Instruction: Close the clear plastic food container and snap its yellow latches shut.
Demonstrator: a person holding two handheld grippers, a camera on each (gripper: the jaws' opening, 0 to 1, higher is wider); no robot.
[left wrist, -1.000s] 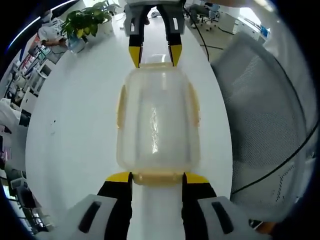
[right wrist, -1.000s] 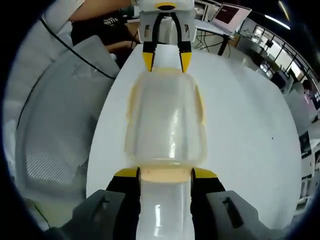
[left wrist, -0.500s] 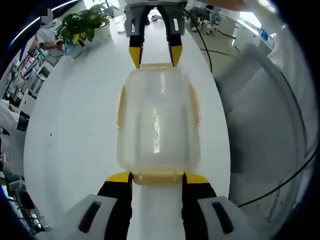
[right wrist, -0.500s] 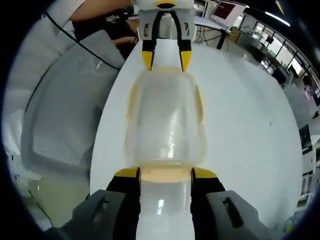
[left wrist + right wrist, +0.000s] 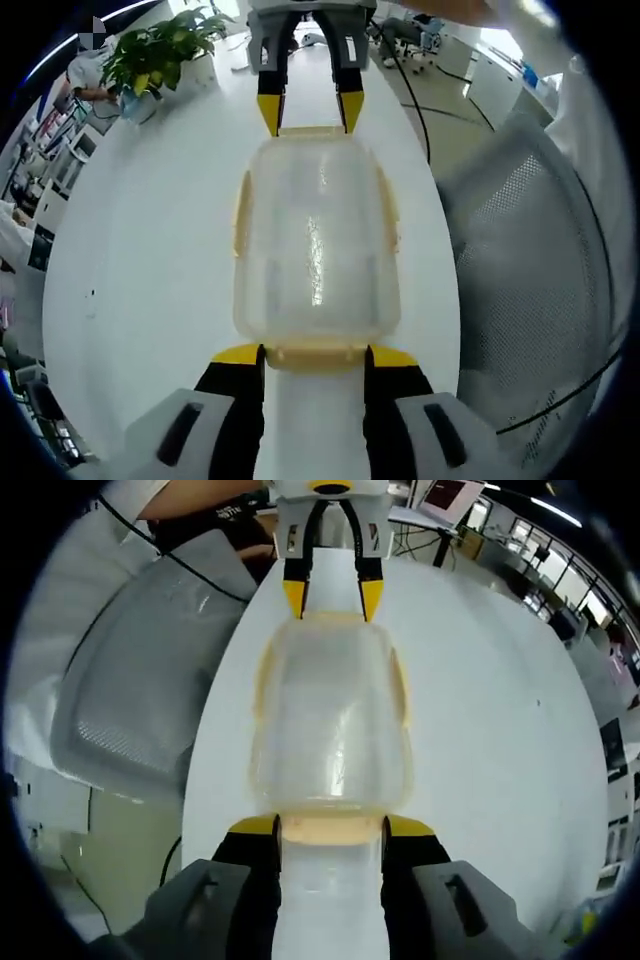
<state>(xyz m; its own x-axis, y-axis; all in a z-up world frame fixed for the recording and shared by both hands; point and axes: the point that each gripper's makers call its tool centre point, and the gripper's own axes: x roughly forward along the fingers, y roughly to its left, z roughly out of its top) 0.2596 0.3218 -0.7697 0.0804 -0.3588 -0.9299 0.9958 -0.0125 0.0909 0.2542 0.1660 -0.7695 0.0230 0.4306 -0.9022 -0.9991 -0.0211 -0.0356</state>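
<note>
The clear container [image 5: 316,240], apparently empty, is held lengthwise above the tabletop [image 5: 150,230], end latches flanked by both grippers' spread jaws.

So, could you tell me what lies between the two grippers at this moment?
The clear container, lid on, spans the whole stretch: the left gripper brackets its near end latch and the right gripper its far one. The right gripper view mirrors this.

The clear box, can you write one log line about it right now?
clear box: lid on, over white table | left gripper: at one end latch | right gripper: at opposite end latch | side latches: yellow
</note>
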